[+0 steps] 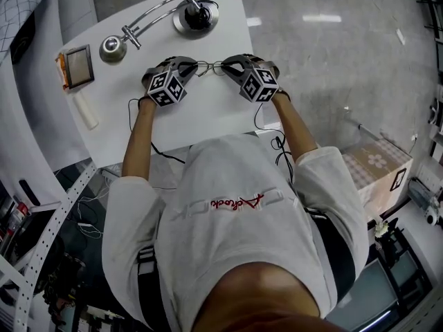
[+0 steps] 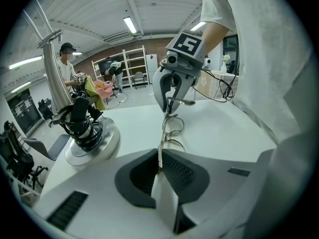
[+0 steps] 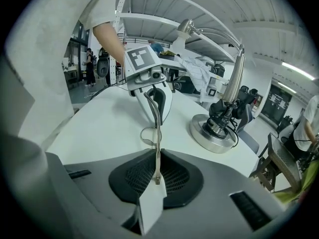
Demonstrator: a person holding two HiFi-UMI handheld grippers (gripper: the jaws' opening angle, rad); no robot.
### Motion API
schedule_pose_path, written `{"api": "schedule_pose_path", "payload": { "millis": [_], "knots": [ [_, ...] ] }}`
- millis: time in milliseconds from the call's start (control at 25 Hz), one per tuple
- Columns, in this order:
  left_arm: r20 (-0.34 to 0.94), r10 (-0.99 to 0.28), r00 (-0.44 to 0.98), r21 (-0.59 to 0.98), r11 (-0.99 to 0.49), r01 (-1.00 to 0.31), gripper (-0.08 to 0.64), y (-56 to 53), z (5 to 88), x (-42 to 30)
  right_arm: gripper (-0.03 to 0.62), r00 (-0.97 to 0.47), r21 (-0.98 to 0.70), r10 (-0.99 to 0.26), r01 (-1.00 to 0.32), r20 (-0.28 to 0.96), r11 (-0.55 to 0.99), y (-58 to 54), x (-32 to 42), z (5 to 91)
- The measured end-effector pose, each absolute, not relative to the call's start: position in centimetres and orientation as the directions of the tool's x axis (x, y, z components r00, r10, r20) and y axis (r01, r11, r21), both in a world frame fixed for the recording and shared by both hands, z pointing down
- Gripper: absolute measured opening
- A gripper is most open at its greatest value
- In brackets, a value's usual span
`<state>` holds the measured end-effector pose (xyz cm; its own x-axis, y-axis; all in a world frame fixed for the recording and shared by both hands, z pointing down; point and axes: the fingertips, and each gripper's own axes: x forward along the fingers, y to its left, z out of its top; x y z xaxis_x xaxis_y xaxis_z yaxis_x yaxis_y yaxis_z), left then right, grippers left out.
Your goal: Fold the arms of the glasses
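Observation:
Thin wire-rimmed glasses (image 1: 210, 66) hang just above the white table (image 1: 208, 113), stretched between my two grippers. My left gripper (image 1: 192, 67) is shut on one end; in the left gripper view a thin metal arm runs from its closed jaws (image 2: 159, 166) out to the lenses (image 2: 172, 129). My right gripper (image 1: 225, 66) is shut on the other end, and the right gripper view shows the frame (image 3: 152, 128) pinched between its pads (image 3: 157, 176). The grippers face each other, a lens-width or two apart. Which arms are folded I cannot tell.
A chrome desk lamp stands behind the glasses, with its round base (image 1: 196, 16) at the far edge and its head (image 1: 112, 48) at the left. A small framed pad (image 1: 77, 66) and a white bar (image 1: 86, 109) lie at the table's left. A box (image 1: 377, 168) sits on the floor at right.

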<state>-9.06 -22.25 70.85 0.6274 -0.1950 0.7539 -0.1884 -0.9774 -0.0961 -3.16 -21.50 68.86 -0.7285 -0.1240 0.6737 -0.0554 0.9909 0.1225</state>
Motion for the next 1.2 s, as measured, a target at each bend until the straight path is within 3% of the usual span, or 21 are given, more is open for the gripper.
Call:
{"api": "schedule_pose_path", "payload": {
  "millis": [520,800,1200],
  "knots": [
    [0.732,-0.24,0.638,-0.104,-0.964,-0.243,0.046,-22.8,69.9,-10.3,0.054,-0.693,0.074,-0.062,-0.012,0.719,0.997,-21.7,-4.1,70.3],
    [0.7,-0.355,0.619,-0.097,-0.907,-0.41,0.046,-22.8,68.3,-14.3,0.054,-0.648,0.067,-0.054,-0.004,0.759,0.998,-21.8,-4.5,71.2],
    [0.634,-0.455,0.625,-0.097,-0.849,-0.52,0.046,-23.0,65.6,-14.8,0.061,-0.616,0.095,-0.072,0.004,0.784,0.995,-22.4,-5.0,71.7]
  ]
}}
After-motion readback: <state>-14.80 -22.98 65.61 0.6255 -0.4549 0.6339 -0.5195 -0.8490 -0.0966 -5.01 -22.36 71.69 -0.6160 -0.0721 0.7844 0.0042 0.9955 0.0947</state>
